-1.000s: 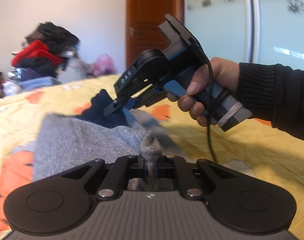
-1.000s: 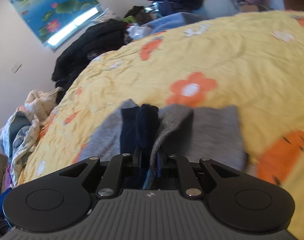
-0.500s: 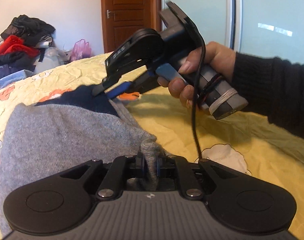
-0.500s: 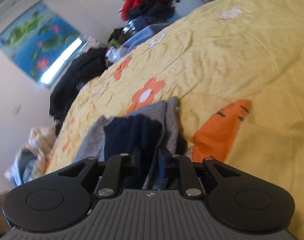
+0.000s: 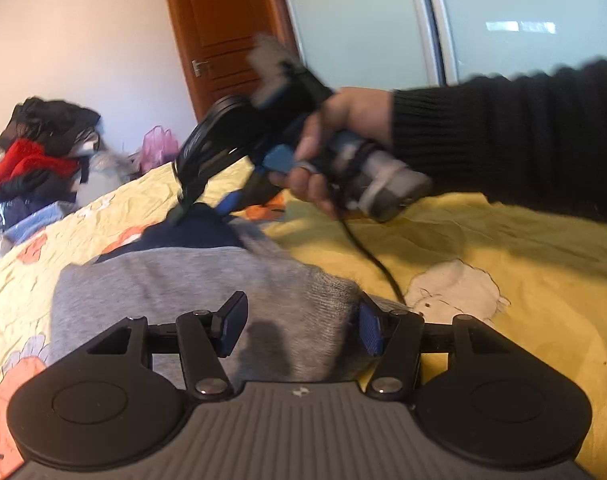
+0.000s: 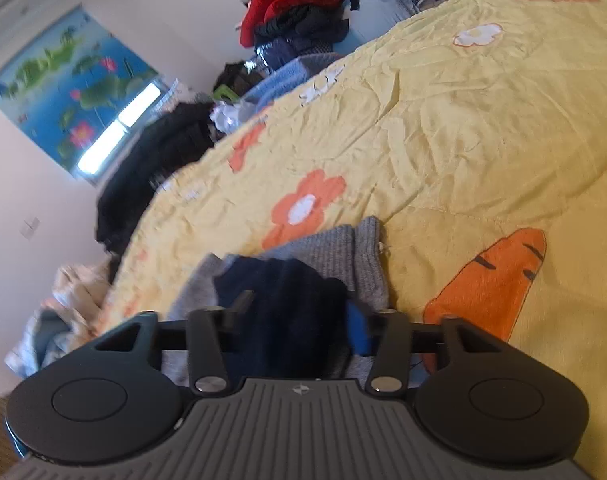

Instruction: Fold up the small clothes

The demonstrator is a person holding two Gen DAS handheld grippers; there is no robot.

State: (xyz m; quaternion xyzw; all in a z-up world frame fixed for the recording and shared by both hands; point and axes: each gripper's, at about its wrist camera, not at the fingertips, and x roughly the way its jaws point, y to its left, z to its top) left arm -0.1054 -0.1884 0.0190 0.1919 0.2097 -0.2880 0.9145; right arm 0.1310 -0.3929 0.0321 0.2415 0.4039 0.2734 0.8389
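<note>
A small grey knit garment [image 5: 175,280] with a navy part [image 5: 191,234] lies on the yellow bedspread [image 5: 503,248]. My left gripper [image 5: 299,324] hovers over its near edge, jaws opening, and the grey cloth lies loose between the fingers, untouched by the pads. A hand in a black sleeve [image 5: 503,120] holds my right gripper [image 5: 203,208] at the garment's far navy edge. In the right wrist view the right gripper [image 6: 299,320] has its jaws apart and closing. The navy cloth [image 6: 287,292] lies between them unpinched, with the grey ribbed layers [image 6: 343,248] beyond it.
A pile of red, black and blue clothes [image 5: 35,160] is stacked past the bed's far edge, near a brown door [image 5: 223,32]. More dark clothes [image 6: 151,168] line the bed's side below a flower poster [image 6: 71,92]. Bare bedspread [image 6: 483,128] stretches to the right.
Both grippers sank with the garment toward the bed. The left jaws let go of the grey fold and spread wide. The right jaws parted from the navy edge.
</note>
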